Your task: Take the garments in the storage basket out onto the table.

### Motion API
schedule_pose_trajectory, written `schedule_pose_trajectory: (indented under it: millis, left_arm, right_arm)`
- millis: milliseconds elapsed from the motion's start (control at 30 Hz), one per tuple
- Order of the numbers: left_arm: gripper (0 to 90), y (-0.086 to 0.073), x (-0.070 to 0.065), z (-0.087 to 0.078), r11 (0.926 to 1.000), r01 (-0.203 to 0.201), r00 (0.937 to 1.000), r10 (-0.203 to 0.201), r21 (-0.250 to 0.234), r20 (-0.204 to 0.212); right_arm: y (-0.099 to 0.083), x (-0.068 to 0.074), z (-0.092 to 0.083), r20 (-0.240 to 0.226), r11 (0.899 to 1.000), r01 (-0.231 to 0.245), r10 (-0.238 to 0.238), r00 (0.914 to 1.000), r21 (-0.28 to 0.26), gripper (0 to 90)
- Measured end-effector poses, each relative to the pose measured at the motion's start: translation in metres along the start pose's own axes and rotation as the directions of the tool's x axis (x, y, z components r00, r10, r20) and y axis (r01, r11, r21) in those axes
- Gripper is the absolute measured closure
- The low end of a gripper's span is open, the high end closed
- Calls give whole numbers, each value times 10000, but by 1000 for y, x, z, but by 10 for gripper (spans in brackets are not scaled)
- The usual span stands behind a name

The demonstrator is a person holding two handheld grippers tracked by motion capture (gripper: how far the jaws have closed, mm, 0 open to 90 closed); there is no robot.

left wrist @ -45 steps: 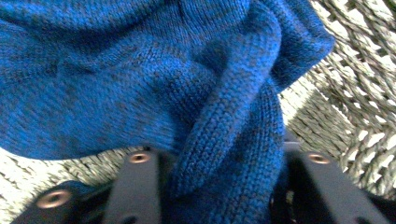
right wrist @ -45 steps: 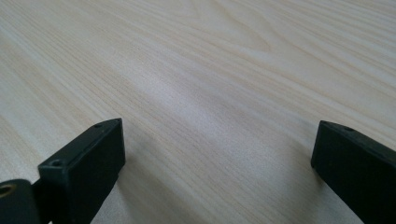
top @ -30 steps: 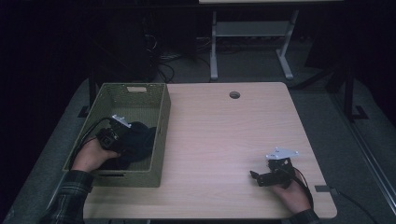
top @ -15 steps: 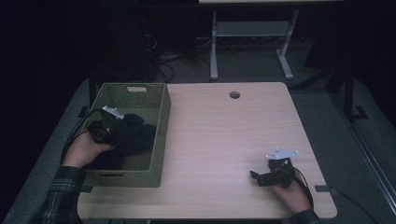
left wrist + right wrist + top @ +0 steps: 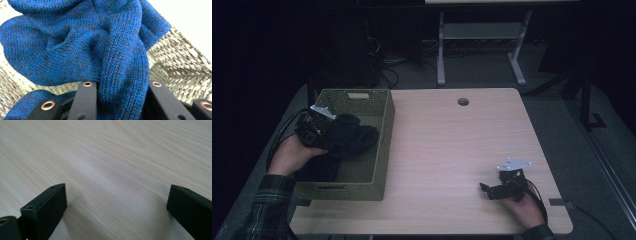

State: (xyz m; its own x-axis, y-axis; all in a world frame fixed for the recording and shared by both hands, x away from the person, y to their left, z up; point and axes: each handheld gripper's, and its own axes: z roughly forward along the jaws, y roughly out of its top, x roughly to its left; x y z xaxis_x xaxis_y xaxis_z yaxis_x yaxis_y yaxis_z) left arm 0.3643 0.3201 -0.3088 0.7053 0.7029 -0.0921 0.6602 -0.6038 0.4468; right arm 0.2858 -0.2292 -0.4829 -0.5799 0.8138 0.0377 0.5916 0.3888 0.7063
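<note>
Altogether the count is short: one woven green basket (image 5: 382,150), one blue knitted garment (image 5: 100,50), two grippers and one pale wooden surface (image 5: 452,150). No brand, label or writing can be read on any of them.

One bunched fold of the garment is clamped between the fingers of the left gripper (image 5: 328,131), which press on it from both sides in the left gripper view; the wicker wall shows behind it. From above, the garment reads as a dark bundle raised over the left half of the basket, its long axis running from the gripper rightward toward the basket's right wall, with more dark cloth lying on the basket floor below.

Near the surface's right front corner rests the right gripper (image 5: 492,190), well apart from the basket, its fingers spread wide with nothing between them, pointing left across bare wood.
</note>
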Motion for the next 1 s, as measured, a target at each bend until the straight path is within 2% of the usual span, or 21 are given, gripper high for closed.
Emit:
schedule_pose_trajectory:
  millis: [333, 533, 600, 867, 1000]
  left_arm:
    - [716, 9, -5, -21, 9992, -81, 9999, 86, -403, 124]
    - [716, 18, -11, -34, 9980, -342, 9993, 350, -537, 142]
    - [716, 21, -13, -36, 9973, -275, 9993, 291, -683, 219]
    - [716, 33, -19, -47, 9955, -549, 9978, 575, -769, 320]
    - [716, 39, -24, -53, 9930, -612, 9968, 660, -1008, 449]
  right_arm:
    - [0, 0, 0, 5, 10000, -8, 8, 10000, 0, 26]
    - [0, 0, 0, 4, 10000, -12, 12, 10000, 0, 26]
    - [0, 0, 0, 4, 10000, -12, 12, 10000, 0, 26]
    - [0, 0, 0, 5, 10000, -15, 15, 10000, 2, 26]
    - [0, 0, 0, 4, 10000, -11, 11, 10000, 1, 26]
